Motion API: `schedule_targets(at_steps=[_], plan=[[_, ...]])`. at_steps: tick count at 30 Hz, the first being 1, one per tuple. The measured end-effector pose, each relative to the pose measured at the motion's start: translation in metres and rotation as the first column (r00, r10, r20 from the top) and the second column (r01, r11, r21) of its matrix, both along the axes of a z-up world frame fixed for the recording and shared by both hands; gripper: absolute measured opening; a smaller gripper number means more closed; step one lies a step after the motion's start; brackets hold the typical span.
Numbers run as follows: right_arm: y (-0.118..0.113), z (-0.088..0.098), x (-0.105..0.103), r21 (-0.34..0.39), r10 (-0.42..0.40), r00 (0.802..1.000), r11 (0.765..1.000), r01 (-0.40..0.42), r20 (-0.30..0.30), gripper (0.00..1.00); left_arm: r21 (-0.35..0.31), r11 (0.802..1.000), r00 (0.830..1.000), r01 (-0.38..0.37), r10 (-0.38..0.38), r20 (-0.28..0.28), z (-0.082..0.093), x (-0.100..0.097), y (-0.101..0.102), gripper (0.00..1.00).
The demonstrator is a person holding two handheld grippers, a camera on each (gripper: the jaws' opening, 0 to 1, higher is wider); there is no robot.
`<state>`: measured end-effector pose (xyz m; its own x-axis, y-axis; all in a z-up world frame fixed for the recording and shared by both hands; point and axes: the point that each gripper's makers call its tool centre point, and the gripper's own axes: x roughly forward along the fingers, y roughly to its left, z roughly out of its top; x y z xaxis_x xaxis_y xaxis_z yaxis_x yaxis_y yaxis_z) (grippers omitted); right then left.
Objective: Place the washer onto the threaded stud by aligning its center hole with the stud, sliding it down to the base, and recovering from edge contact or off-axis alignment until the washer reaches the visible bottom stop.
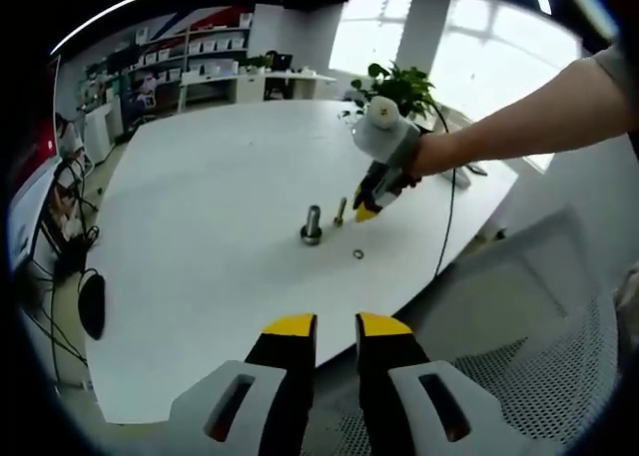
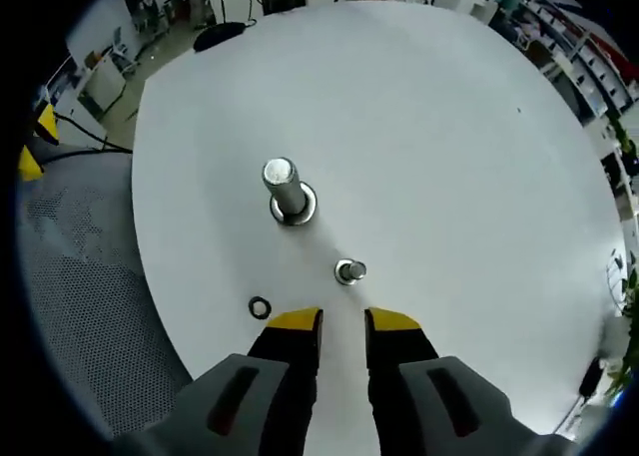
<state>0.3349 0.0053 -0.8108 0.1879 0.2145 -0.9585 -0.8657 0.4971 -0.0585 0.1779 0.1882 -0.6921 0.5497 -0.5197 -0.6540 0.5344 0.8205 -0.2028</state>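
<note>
Right gripper view, nearest first: the right tool (image 2: 342, 322) hangs just above the tabletop (image 2: 449, 127), jaws narrowly apart and holding nothing. The washer (image 2: 260, 307) lies flat just left of its tips, off the stud and not yet picked up. Just ahead stands a small stud (image 2: 349, 271), and farther on a larger stud (image 2: 284, 185) rising from a round base. I judge the tool is poised low here to take the washer, though the jaws point at the small stud, not at the ring. Which stud the washer fits is hard to say; threads are too small to make out.

Left gripper view: the left tool (image 1: 335, 327) sits back at the tabletop's near edge, jaws narrowly apart and empty, apparently kept clear as an onlooker. Beyond it lie the washer (image 1: 357, 252) and both studs, with the right tool (image 1: 366, 214) behind them, its jaws too small to read. A plant (image 1: 399, 85) stands at the far edge.
</note>
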Motion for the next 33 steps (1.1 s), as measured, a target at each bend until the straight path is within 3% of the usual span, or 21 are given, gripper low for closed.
schedule_targets(at_steps=[12, 20, 33], plan=[[-0.007, 0.001, -0.025, -0.009, -0.013, 1.000, 1.000, 0.012, -0.019, 0.20, -0.007, 1.000, 1.000, -0.007, 0.007, 0.007, 0.002, 0.000, 0.000, 0.15], [0.005, -0.003, -0.039, 0.014, -0.007, 0.999, 1.000, 0.007, -0.034, 0.23, 0.002, 1.000, 1.000, 0.015, -0.015, -0.024, -0.004, -0.005, -0.002, 0.18], [0.025, -0.023, -0.058, 0.016, 0.063, 0.997, 0.998, -0.062, -0.050, 0.26, -0.003, 1.000, 1.000, 0.000, 0.000, -0.011, -0.001, -0.002, -0.001, 0.17]])
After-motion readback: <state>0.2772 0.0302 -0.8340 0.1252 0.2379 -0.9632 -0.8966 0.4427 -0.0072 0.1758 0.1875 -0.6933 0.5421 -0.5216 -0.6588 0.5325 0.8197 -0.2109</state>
